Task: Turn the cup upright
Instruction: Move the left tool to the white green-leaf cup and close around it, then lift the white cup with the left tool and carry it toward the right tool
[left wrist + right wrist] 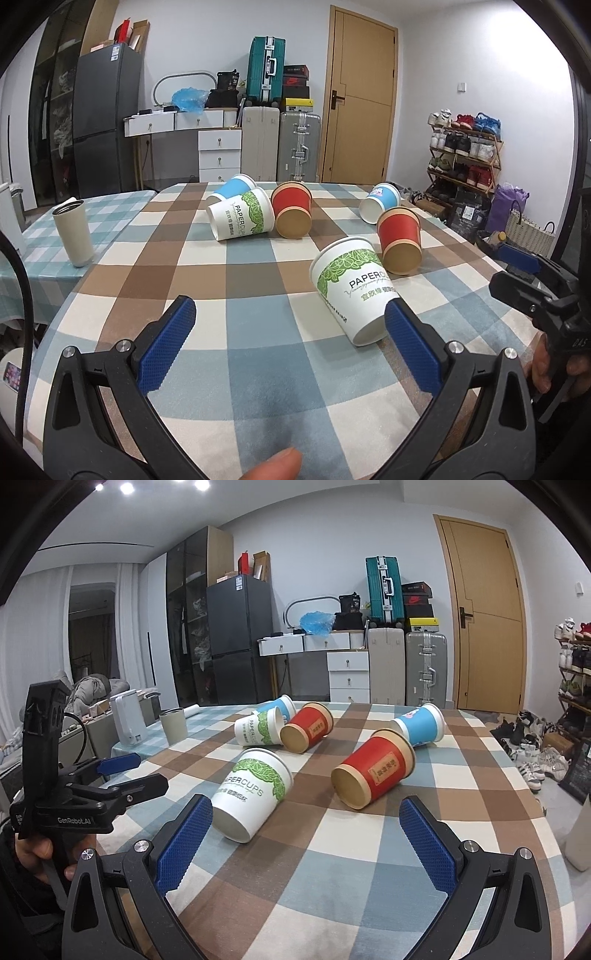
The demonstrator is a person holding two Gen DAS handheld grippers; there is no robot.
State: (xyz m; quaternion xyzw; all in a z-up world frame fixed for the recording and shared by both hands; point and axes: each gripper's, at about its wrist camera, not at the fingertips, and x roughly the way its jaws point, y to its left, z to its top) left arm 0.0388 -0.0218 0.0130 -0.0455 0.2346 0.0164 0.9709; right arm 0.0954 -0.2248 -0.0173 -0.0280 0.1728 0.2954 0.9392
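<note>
Six paper cups lie on their sides on the checked table (122, 266). Going left to right, my left gripper (291, 332) hangs low over the table with its fingers (168, 347) spread wide and holding nothing. The nearest white cup (351, 288) lies just past them, touching the right-side finger, I think. If I bump it, it could roll away into the red cup (400, 242) beside it. If I squeeze too hard, the thin paper could crush. My right gripper (306, 834) also hovers low, fingers (428, 842) wide and empty, with the same white cup just beside the left-side one.
</note>
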